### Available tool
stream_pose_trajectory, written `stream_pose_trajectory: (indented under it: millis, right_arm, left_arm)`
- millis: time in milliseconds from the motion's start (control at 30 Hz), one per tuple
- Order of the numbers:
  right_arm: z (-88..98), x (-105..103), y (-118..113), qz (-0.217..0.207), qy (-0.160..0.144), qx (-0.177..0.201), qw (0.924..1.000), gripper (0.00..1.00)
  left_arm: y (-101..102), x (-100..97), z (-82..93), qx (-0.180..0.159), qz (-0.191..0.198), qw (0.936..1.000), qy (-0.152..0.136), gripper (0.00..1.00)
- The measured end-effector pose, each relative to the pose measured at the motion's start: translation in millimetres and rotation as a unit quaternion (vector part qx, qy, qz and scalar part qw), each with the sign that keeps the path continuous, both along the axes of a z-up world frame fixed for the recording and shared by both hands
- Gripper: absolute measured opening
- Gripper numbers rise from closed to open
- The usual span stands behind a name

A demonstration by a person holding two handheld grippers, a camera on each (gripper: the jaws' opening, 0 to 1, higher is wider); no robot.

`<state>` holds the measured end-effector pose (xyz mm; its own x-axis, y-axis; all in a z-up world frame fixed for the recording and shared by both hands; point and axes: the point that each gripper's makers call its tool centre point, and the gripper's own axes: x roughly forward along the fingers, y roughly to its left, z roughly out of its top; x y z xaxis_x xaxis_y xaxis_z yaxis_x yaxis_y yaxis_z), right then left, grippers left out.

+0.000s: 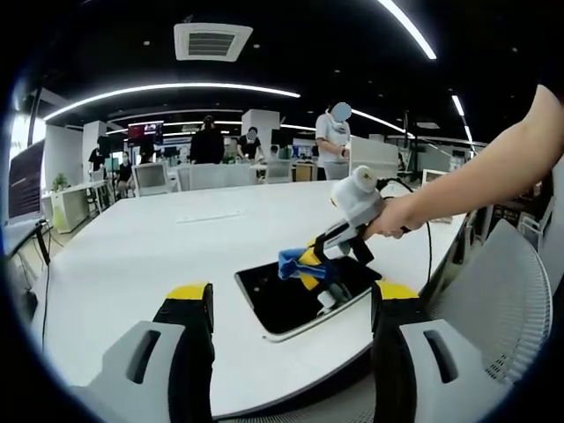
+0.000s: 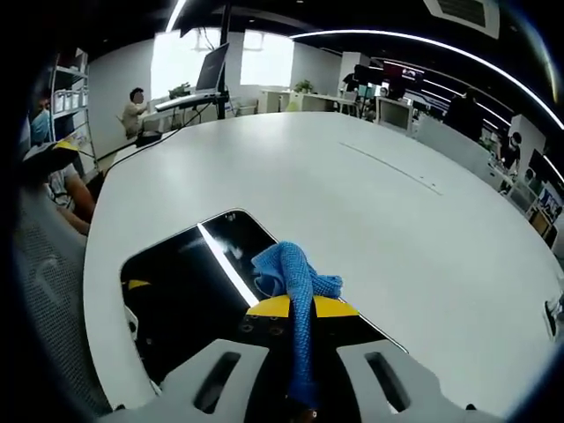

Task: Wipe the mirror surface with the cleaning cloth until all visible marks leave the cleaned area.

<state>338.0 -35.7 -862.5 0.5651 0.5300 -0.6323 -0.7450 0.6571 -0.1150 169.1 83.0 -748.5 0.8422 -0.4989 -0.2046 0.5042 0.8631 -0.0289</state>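
Right hand-held gripper point(image 2: 295, 308) clamps the blue cloth point(image 2: 291, 278) on the mirror point(image 2: 189, 282); cloth's tail hidden between jaws. Left hand-held gripper point(image 1: 291, 304) gapes wide.

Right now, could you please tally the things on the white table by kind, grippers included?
Mirror: 1
Blue cloth: 1
Grippers: 2, the left gripper open and clear of the mirror, the right gripper shut on the blue cloth over the glass
Total: 4
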Motion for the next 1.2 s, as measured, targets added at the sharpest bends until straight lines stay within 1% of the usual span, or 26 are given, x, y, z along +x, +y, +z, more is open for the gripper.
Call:
stream_pose_trajectory:
  millis: [233, 333, 433, 500, 600, 1033, 1200]
  right_arm:
    - [-0.1, 13.8, -1.0, -0.013, -0.013, -0.008, 0.9998, 0.01]
    - [0.6, 14.9, -0.7, -0.004, -0.021, -0.020, 0.9996, 0.01]
    - [0.4, 20.1, -2.0, -0.015, -0.029, -0.021, 0.9992, 0.02]
    - [-0.4, 21.6, -2.2, -0.017, -0.027, -0.019, 0.9993, 0.01]
    - [-0.7, 21.9, -2.9, -0.024, -0.021, -0.008, 0.9995, 0.01]
    - [-0.4, 20.7, -2.1, -0.017, -0.033, -0.019, 0.9991, 0.01]
    - [-0.6, 20.6, -9.7, -0.021, -0.031, -0.021, 0.9991, 0.01]
  left_arm:
    - [0.3, 0.2, -0.8, 0.001, 0.000, 1.0000, 0.002, 0.71]
    - [1.5, 0.8, 0.0, 0.001, 0.004, 1.0000, -0.001, 0.71]
    - [1.1, 0.4, -0.1, 0.001, 0.003, 1.0000, -0.001, 0.72]
    - [1.0, 0.3, 0.3, 0.000, 0.004, 1.0000, -0.001, 0.72]
    - [1.1, 0.6, 0.7, 0.000, 0.004, 1.0000, -0.002, 0.71]
    - [1.8, 0.9, 0.8, 0.001, 0.006, 1.0000, -0.003, 0.71]
    - [1.7, 0.5, 0.5, 0.001, 0.005, 1.0000, -0.002, 0.71]
